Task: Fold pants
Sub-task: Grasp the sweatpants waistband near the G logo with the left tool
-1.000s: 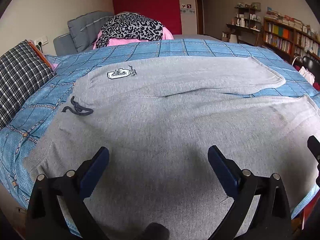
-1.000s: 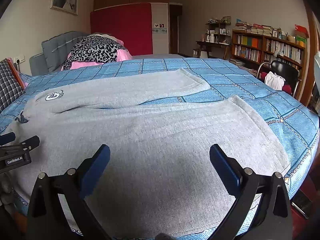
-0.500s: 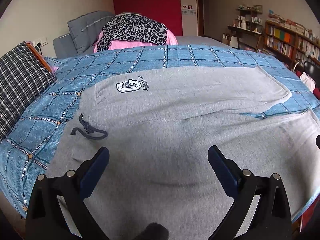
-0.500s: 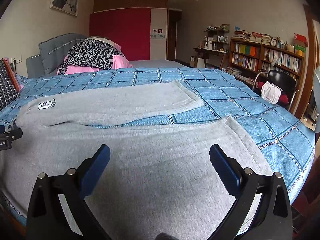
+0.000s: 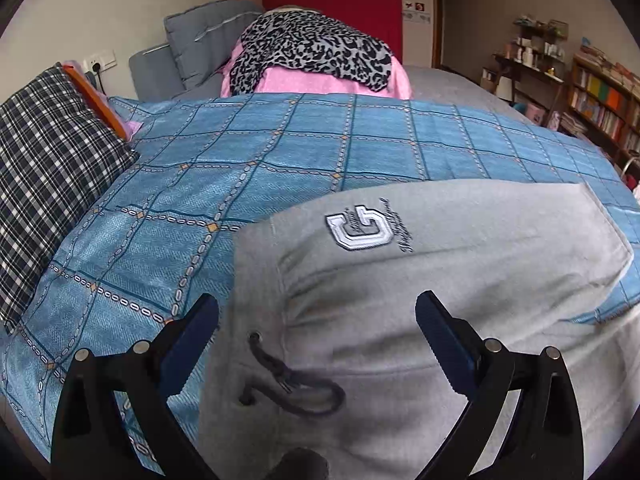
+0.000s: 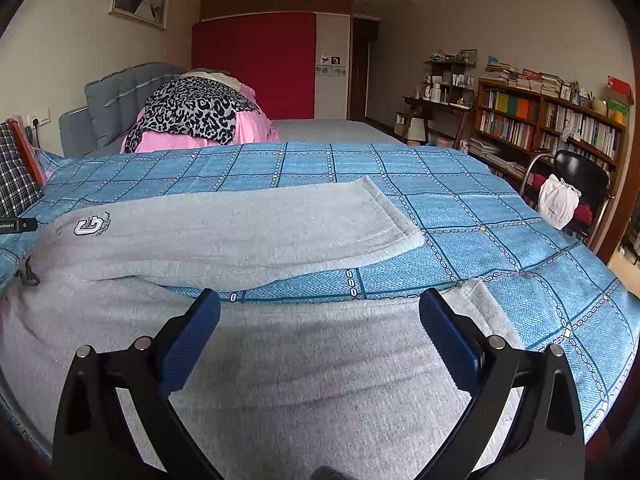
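Observation:
Grey sweatpants [image 6: 248, 236] with a white logo patch [image 5: 360, 232] lie spread flat on the blue checked bedspread [image 6: 460, 184], waistband at the left, both legs running right. My left gripper [image 5: 316, 320] is open and empty over the waistband, above the dark drawstring [image 5: 288, 384]. My right gripper [image 6: 320, 320] is open and empty over the near leg, close to the gap between the legs. The near leg's cuff [image 6: 480, 304] lies by the right blue pad [image 6: 448, 336].
A plaid pillow [image 5: 44, 176] lies at the left edge. A leopard-print blanket on pink bedding [image 5: 312, 52] is piled at the back. A bookshelf [image 6: 552, 120] and a black chair with a white bag [image 6: 560, 196] stand to the right.
Both grippers have moved forward and lower over the pants. The left one has shifted left toward the waistband and drawstring; the right one has advanced toward the gap between the legs. Both stay open.

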Motion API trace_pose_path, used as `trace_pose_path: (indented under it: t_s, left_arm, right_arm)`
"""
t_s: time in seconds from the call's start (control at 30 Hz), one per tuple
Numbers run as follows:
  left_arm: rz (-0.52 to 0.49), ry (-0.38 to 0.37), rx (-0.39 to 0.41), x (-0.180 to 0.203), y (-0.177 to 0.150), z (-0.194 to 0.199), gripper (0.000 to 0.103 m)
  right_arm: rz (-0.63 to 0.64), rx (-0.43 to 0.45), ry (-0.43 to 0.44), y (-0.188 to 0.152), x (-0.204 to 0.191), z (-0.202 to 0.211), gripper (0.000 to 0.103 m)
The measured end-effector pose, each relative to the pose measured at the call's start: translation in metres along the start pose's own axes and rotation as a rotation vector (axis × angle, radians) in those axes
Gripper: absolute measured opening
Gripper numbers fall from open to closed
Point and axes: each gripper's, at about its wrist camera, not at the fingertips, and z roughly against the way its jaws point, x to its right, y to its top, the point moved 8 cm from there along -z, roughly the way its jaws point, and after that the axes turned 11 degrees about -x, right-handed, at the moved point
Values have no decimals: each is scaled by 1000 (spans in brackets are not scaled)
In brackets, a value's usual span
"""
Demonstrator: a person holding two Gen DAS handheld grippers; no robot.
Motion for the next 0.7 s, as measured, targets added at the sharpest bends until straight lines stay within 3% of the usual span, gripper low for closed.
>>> trace_pose_path:
  t_s: [0.3,0.5,0.7]
  left_arm:
    - [-13,-34,-102,-22,40,-67,98]
    - [74,-15,-159,-44,56,-105,98]
    - [132,-53,-183,-58,65,-127,98]
  right_arm:
    - [12,-60,14,15,-3,-33,101]
    - [19,-92,19,23,-3,-52,101]
    - [20,-120,22,31,-2,-72,101]
